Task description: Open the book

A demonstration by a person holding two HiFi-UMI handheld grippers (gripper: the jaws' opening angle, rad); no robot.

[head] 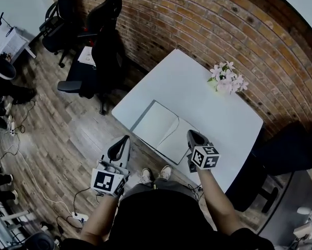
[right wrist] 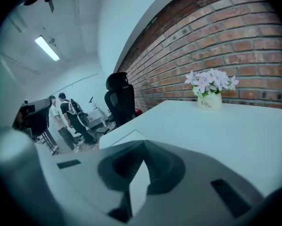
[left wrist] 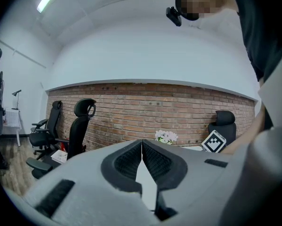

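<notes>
Brick wall [head: 197, 14] and wood floor [head: 57, 134] frame a white tabletop [head: 208, 103] set at an angle in an office, seen from the head view. Book [head: 163, 126] lies flat and already open on the tabletop's near-left part, pale pages up, spine crease running approx. toward the person. Pot of pink-white flowers [head: 226, 79] stands at the far corner by the wall, well apart from the book.

Right gripper [head: 189, 133] is over the near edge of the book's right-hand page, marker cube toward the camera; contact w/ the page can't be made out. Its own view shows the jaws clenched tip to tip [right wrist: 143, 142], w/ the tabletop and flowers [right wrist: 209, 86] beyond.

Left gripper [head: 125, 138] hangs off the tabletop's near-left edge, above the floor and just beside the book's left corner, not touching it. Left gripper view also shows its jaws clenched, tips meeting [left wrist: 141, 142], pointing roughly level at the wall, w/ the flowers [left wrist: 166, 136] ahead.

Black office chairs [head: 101, 51] sit left of the tabletop. The person's shoes [head: 156, 175] show below the near edge. Two people [right wrist: 60, 117] stand in the bkgd of the right gripper view.
</notes>
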